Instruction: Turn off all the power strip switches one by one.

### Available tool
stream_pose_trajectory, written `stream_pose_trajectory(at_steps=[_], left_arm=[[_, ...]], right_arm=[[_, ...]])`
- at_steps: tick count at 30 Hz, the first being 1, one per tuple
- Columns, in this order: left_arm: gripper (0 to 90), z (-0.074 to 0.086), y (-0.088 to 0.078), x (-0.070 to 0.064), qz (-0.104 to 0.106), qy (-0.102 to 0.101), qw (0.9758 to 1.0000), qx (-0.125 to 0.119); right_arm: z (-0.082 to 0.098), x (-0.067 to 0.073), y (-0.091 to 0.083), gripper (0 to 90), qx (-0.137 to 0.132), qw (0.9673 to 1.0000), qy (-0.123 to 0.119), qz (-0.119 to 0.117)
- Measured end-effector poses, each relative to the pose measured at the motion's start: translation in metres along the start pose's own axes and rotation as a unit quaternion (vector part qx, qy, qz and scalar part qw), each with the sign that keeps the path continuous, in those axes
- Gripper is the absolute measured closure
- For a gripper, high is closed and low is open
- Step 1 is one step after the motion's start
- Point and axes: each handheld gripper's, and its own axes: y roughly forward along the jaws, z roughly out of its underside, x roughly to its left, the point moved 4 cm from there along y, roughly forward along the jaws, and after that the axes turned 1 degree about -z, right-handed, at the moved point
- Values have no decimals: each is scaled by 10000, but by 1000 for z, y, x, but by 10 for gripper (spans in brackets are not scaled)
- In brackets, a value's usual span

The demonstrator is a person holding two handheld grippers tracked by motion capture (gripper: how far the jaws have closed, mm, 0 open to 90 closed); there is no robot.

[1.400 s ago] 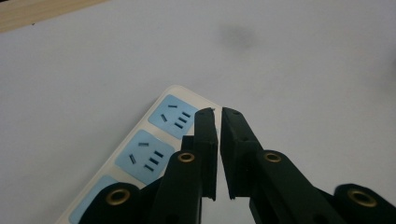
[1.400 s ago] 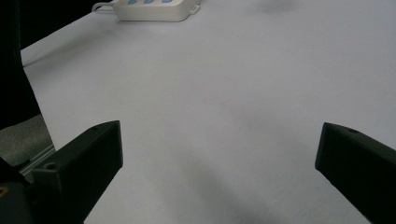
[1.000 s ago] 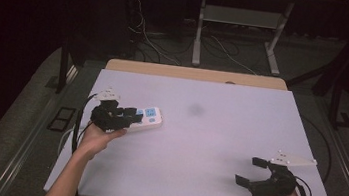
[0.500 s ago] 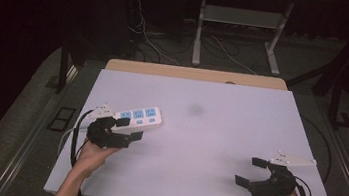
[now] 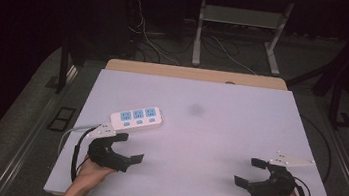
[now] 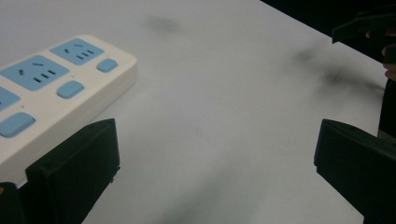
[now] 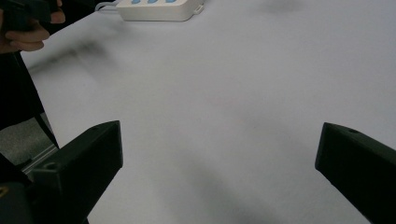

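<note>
Both tools (image 5: 129, 147) (image 5: 250, 172) low, jaws apart

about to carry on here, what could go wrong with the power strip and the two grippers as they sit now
The left gripper is open right beside the power strip; one of its jaws could nudge it sideways. The strip's cord runs off the table edge by that hand, so it might snag. The right gripper is far away, too distant to steady it.

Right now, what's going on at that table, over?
Left tongs open, empty, beside power strip. Right tongs open, empty, near table edge. Strip lies flat, untouched. Nothing between.
</note>
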Motion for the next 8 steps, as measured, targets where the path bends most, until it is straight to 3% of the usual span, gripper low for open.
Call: stream_pose_trajectory(at_steps=[8], left_arm=[[0, 12, 1, -3, 124, 20, 9999, 109]], right_arm=[[0, 1, 1, 6, 20, 10000, -25, -4]])
